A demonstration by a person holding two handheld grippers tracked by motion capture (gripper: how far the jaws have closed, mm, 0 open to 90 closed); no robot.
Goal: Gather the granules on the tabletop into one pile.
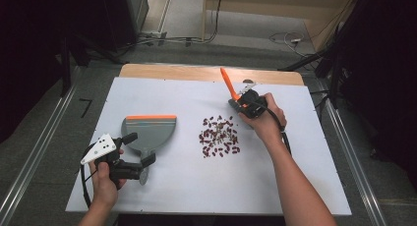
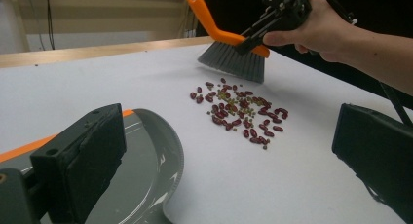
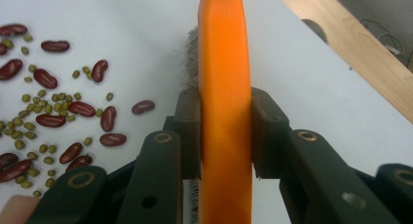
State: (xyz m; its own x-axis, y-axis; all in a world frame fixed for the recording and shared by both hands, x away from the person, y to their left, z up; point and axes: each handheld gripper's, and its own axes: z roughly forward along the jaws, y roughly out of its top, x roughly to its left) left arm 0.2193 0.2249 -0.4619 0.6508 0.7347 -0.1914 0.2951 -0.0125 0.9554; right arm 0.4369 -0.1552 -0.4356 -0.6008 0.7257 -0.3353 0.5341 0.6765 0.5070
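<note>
My right gripper (image 1: 244, 104) clamps the orange brush (image 1: 229, 85); my left gripper (image 1: 142, 162), fingers apart, straddles the dustpan (image 1: 150, 130) handle. Beans (image 1: 219, 136) mid-frame lie unswept.

Dustpan (image 2: 160, 160) glossy grey plastic; brush handle (image 3: 225, 87) smooth orange, probably plastic; tabletop (image 1: 196, 182) matt white.

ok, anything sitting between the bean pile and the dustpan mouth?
Nothing visible. Bare white table separates the beans from the dustpan. The brush, clamped in the right gripper, sits on the pile's far side; the left gripper is at the dustpan's handle.
</note>
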